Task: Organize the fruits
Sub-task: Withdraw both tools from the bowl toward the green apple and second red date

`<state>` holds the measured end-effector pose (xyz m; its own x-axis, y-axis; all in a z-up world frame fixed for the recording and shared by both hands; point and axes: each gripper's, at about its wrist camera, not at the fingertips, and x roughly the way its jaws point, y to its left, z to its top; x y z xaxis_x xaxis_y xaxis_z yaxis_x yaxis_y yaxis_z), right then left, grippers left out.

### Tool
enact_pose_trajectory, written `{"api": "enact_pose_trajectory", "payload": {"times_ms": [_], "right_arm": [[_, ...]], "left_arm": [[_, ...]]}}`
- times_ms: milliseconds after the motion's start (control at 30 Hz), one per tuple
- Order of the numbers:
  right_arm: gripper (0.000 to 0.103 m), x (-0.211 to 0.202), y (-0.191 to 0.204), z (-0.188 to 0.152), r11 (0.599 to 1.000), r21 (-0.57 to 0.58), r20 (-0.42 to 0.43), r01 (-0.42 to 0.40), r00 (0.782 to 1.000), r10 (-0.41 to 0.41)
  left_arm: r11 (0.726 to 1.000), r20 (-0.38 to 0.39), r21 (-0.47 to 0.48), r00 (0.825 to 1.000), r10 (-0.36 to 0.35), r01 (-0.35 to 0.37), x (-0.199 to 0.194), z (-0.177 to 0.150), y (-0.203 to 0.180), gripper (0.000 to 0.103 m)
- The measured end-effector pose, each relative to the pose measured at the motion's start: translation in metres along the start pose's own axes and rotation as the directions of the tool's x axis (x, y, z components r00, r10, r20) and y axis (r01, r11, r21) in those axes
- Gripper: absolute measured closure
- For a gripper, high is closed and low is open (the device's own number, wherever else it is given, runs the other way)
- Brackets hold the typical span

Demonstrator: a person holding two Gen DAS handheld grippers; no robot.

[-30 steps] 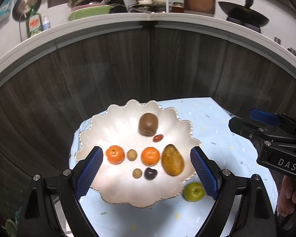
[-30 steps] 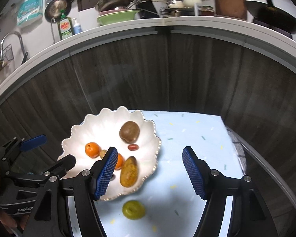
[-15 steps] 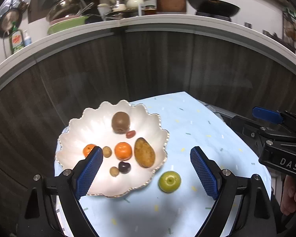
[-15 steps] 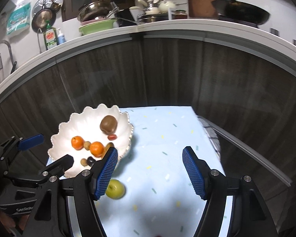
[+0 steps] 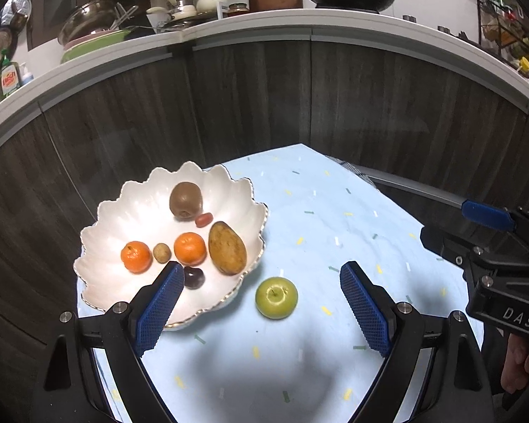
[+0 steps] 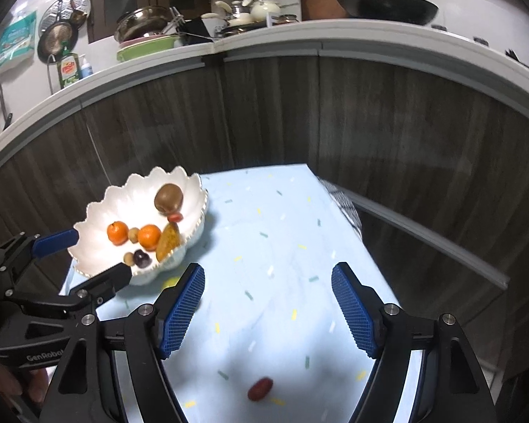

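Looking down my left gripper [image 5: 261, 283], jaws spread wide and empty, the green apple [image 5: 276, 297] lies between them. My right gripper [image 6: 268, 282] gapes too, a red fruit [image 6: 260, 388] beneath

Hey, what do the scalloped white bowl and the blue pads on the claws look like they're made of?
The bowl looks like glazed ceramic or porcelain: glossy pearly white, fluted walls, a thin metallic-looking edge along the rim. It might be glass or plastic; the look leaves that open. The blue pads on the left claw appear to be rubber or soft plastic, matte, with a fine grid texture for grip.
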<state>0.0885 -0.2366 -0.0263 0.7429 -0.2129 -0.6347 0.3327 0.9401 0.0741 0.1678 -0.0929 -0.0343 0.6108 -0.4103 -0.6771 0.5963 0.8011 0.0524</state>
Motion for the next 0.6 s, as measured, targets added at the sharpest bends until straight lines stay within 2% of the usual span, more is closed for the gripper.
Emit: {"api": "enact_pose_trajectory", "payload": {"times_ms": [300,600], "right_arm": [[0.028,0.003,-0.009,-0.039,0.999,0.020,-0.051,0.045,0.998,-0.044],[0.028,0.016,-0.003,-0.071,0.998,0.046,-0.094,0.053,0.994,-0.049]], "left_arm": [[0.999,-0.027,0.025,0.999,-0.025,0.025,0.012,-0.024,-0.012,0.012],[0.998,-0.046,0.040,0.998,-0.046,0.048,0.039,-0.041,-0.014,0.013]]}}
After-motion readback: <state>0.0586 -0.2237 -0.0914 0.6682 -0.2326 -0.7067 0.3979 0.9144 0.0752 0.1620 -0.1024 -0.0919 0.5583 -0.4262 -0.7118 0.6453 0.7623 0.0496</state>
